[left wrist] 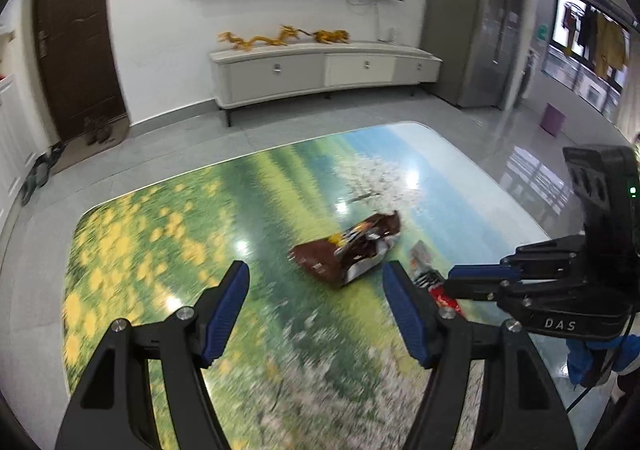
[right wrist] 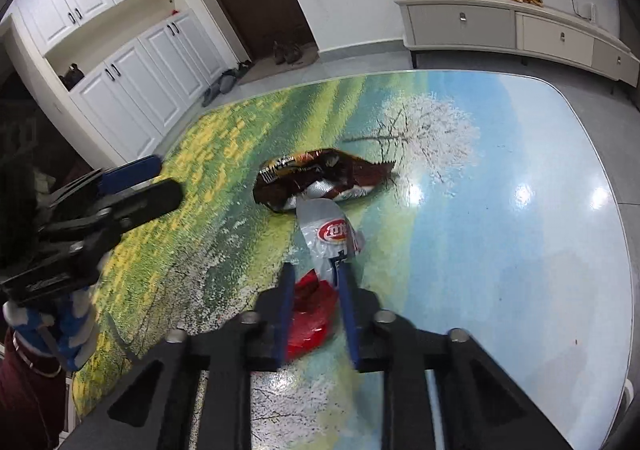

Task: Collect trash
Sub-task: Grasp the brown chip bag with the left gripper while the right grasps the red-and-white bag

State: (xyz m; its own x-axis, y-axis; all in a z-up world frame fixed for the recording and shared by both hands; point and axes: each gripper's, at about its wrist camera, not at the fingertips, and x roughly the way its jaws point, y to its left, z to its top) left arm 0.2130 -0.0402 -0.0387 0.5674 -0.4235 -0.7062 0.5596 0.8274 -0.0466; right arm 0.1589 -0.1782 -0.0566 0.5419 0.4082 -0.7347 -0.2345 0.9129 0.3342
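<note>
"DAS" on right gripper (left wrist: 452, 284) | clamps red-silver wrapper (right wrist: 320, 250), logo unreadable

My left gripper (left wrist: 316, 304) is wide open above the table (left wrist: 132, 242) with the meadow picture. The brown wrapper (left wrist: 346, 254) lies just ahead between its fingers. At right, my right gripper (left wrist: 452, 284) touches a red wrapper (left wrist: 442, 296).

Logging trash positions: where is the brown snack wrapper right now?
The brown snack wrapper lies mid-table on the printed table, just beyond the red-and-white wrapper held by the right gripper.
</note>
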